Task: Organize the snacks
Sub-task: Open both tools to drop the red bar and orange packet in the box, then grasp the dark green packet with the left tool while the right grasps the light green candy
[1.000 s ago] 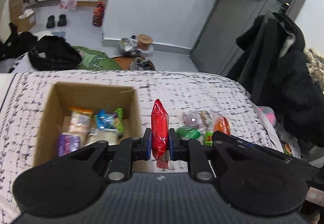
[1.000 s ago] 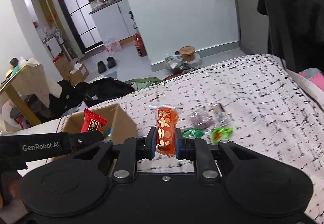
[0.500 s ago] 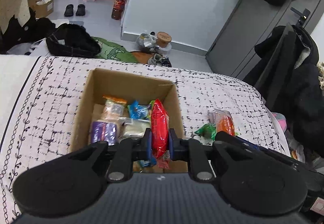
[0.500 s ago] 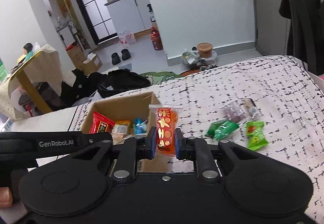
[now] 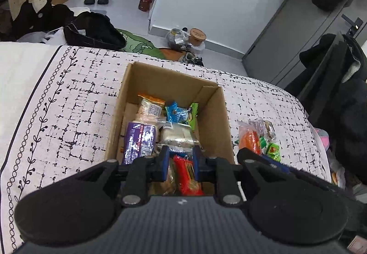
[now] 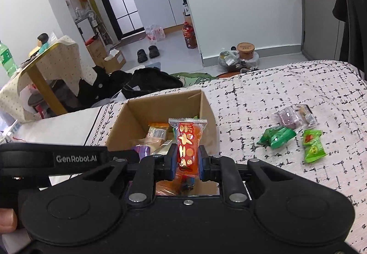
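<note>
The jaws of the left gripper have just been opening, and the red packet is seen loose and tilted between them, no longer pinched upright as a second ago. It is now placed over the near end of the cardboard box, whereas earlier it was held beyond the box's right wall. The jaws of the right gripper are kept clenched on an orange packet, which has been carried from over the bedspread to the box's near right corner. Green packets are left on the bedspread, right of the box.
</note>
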Demonstrator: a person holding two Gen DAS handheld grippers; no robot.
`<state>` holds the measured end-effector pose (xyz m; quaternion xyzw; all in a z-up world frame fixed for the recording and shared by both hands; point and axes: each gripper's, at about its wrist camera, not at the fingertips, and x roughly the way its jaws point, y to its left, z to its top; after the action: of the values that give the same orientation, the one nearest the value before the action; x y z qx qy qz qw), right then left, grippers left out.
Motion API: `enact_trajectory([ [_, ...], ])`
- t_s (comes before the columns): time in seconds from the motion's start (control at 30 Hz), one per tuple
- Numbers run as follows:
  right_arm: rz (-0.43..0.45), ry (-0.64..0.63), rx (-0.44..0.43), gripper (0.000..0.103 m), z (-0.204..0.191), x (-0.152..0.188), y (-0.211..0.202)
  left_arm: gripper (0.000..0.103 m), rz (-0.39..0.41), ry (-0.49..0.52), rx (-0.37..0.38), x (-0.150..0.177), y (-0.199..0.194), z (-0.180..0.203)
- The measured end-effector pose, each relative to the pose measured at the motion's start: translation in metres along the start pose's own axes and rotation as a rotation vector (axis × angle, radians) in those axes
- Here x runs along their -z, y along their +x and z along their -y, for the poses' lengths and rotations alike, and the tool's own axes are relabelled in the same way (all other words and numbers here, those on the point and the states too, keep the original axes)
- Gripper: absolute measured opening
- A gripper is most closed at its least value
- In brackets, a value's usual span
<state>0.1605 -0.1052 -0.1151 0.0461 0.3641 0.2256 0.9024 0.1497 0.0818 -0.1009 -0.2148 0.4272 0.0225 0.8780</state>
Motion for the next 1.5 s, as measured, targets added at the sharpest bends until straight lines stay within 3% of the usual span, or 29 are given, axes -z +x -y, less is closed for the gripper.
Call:
enact_trajectory([
  [0.13, -0.021, -0.012, -0.024, 0.019, -0.004, 0.002, 0.002, 0.019, 0.011, -0.018, 0.0, -0.001, -0.002, -0.001],
  [0.27, -0.042, -0.019, -0.044, 0.028, -0.007, 0.003, 0.002, 0.021, 0.02, -0.026, -0.019, -0.003, -0.002, -0.003],
  [0.47, -0.028, 0.002, -0.024, 0.028, 0.005, -0.001, -0.003, 0.038, 0.03, -0.022, -0.041, -0.004, -0.002, -0.001],
  [0.53, -0.023, 0.01, -0.009, 0.028, 0.012, -0.003, -0.005, 0.05, 0.038, -0.021, -0.053, -0.004, -0.001, 0.001],
  [0.73, -0.017, 0.037, 0.037, 0.029, 0.035, -0.006, -0.01, 0.07, 0.069, 0.005, -0.064, -0.004, -0.001, 0.014],
  [0.93, -0.009, 0.058, 0.07, 0.033, 0.057, -0.008, -0.016, 0.076, 0.075, 0.055, -0.043, -0.003, 0.001, 0.032],
  [1.23, -0.002, 0.077, 0.095, 0.041, 0.084, -0.01, -0.023, 0.078, 0.089, 0.102, -0.035, -0.005, 0.005, 0.059],
  [1.33, 0.001, 0.083, 0.105, 0.049, 0.093, -0.012, -0.024, 0.078, 0.094, 0.121, -0.026, -0.005, 0.007, 0.069],
  [1.5, 0.01, 0.081, 0.146, 0.072, 0.108, -0.013, -0.026, 0.083, 0.103, 0.153, -0.003, -0.005, 0.012, 0.088],
])
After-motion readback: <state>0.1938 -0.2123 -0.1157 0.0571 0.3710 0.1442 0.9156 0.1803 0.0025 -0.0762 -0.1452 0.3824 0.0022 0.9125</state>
